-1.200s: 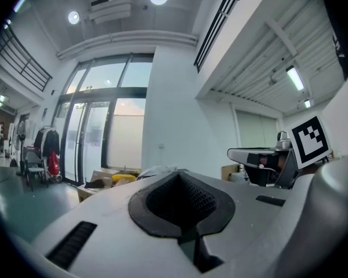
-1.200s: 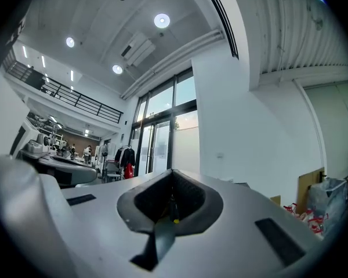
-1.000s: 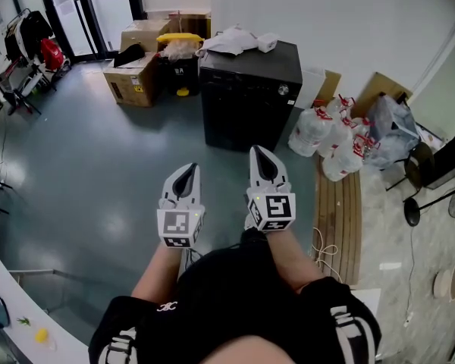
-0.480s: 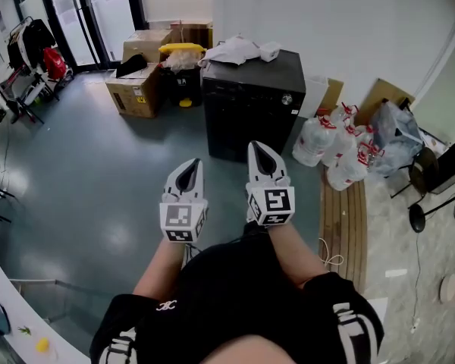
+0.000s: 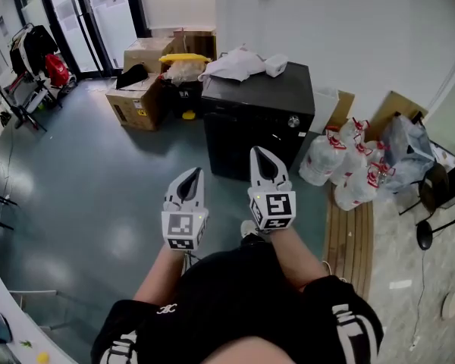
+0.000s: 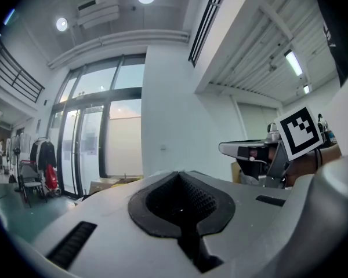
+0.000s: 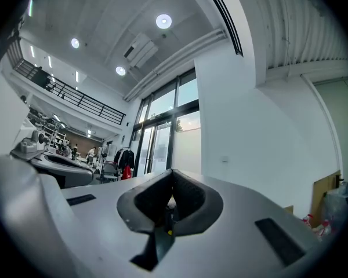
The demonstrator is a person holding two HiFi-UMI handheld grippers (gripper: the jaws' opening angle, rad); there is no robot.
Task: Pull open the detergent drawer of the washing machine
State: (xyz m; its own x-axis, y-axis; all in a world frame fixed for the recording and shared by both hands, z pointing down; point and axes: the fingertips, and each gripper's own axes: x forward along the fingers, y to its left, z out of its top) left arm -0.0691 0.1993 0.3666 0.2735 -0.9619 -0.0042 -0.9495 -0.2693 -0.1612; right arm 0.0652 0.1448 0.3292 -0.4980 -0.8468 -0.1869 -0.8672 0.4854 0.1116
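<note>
The person holds the left hand-held gripper (image 5: 192,175) and the right hand-held gripper (image 5: 260,156) side by side in the middle of the picture. Both point up the frame at the washing machine (image 5: 250,131). The washing machine is a big black box just above the middle, next to the white wall (image 5: 349,29). It does not touch the two tools. I cannot make out its drawer. White cloths (image 5: 239,61) lie on top of it. The left hand-held gripper (image 6: 180,178) has its jaws pressed together with nothing in them. The right hand-held gripper (image 7: 173,176) is pressed together too, and holds nothing. Brown boxes (image 5: 136,101) sit at the upper left. Big clear bottles (image 5: 341,161) stand at the right, above a wooden board (image 5: 349,230) on the floor (image 5: 83,188)
</note>
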